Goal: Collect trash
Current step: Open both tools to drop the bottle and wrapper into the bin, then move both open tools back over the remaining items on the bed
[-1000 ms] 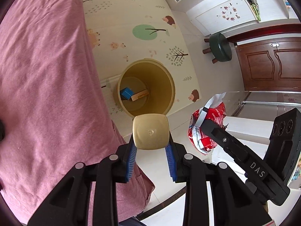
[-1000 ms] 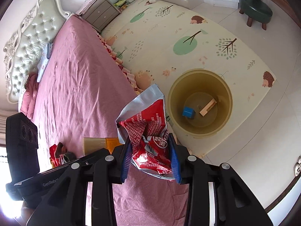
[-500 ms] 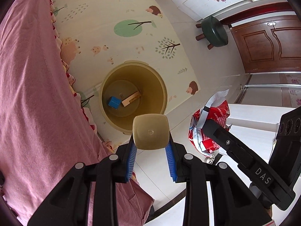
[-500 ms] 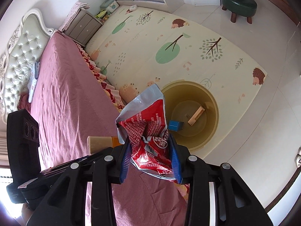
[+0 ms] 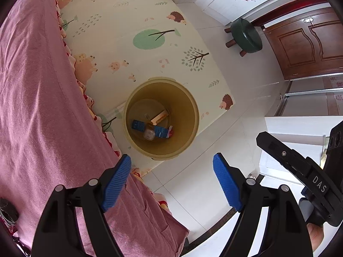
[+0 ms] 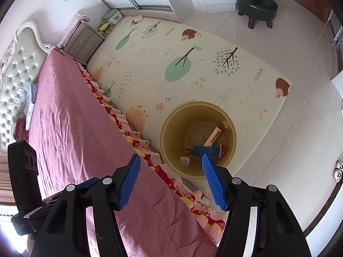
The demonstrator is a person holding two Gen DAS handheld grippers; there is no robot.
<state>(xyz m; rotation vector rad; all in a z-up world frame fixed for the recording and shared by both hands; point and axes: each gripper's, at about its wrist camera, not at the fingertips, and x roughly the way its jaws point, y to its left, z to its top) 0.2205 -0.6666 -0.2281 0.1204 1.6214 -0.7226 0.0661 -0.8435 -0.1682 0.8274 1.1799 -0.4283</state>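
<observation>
Both the left gripper (image 5: 171,182) and right gripper (image 6: 170,181) had just been opening, fingers spread and empty, above the yellow bin (image 5: 193,115) on the playmat beside the bed (image 6: 70,128). The trash (image 5: 150,128) lay inside; it looked light, probably crushable, best pinched at an edge.

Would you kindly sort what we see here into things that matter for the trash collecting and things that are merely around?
Part of the job:
- yellow bin
- bottle inside it
- blue carton inside it
- left tongs, open
- right tongs, open

Just around:
- pink bed
- play mat
- green stool
- nightstand
</observation>
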